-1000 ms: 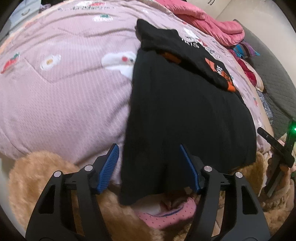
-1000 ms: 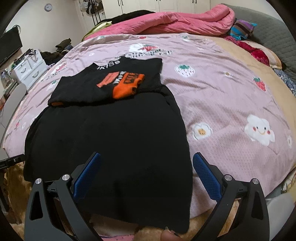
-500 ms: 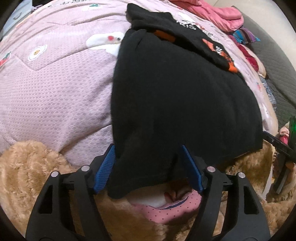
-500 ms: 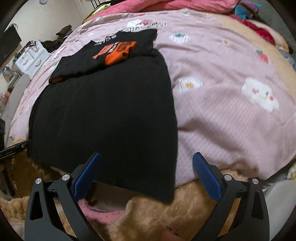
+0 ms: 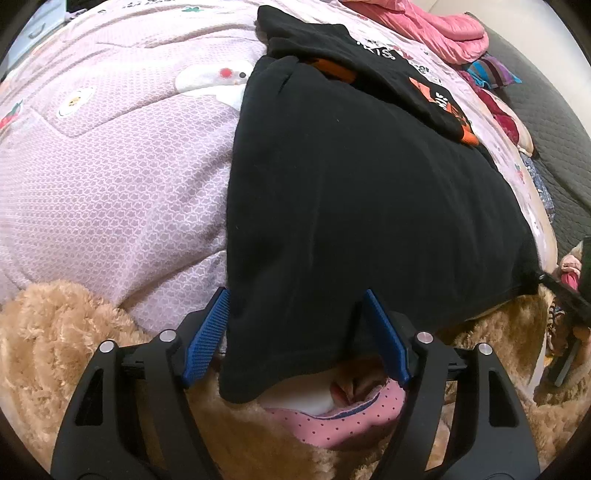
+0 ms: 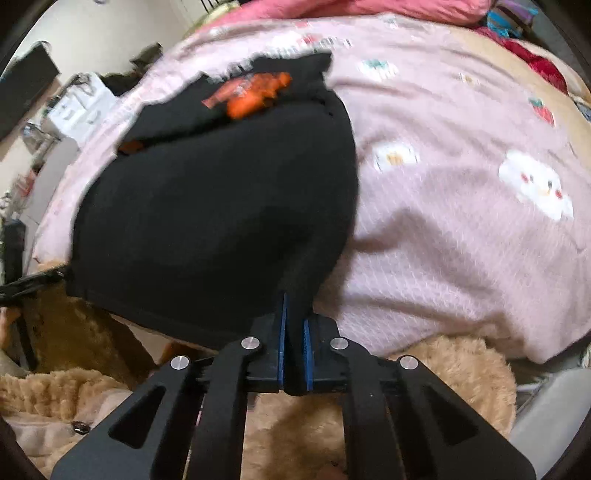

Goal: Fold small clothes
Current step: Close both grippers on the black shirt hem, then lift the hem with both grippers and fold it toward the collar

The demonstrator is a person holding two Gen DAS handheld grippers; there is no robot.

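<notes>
A black T-shirt (image 5: 354, 206) with an orange print lies on the pink bed cover, its top part folded down and its hem hanging over the bed's near edge. My left gripper (image 5: 295, 336) is open, its blue pads (image 5: 207, 332) on either side of the hem's left corner, which hangs between them. My right gripper (image 6: 293, 332) is shut on the hem's right corner of the T-shirt (image 6: 221, 206), which bunches into the blue pads (image 6: 282, 343). The right wrist view is blurred.
The pink quilted bed cover (image 5: 122, 177) spreads left and behind. A tan fluffy blanket (image 5: 48, 332) lies below the bed edge, with pink dotted fabric (image 5: 332, 421) under the hem. A pink duvet (image 5: 436, 33) sits at the far end. White drawers (image 6: 81, 107) stand left.
My right gripper went from open to shut on the hem's right corner. My left gripper moved in until the hem's left corner hangs between its open pads.
</notes>
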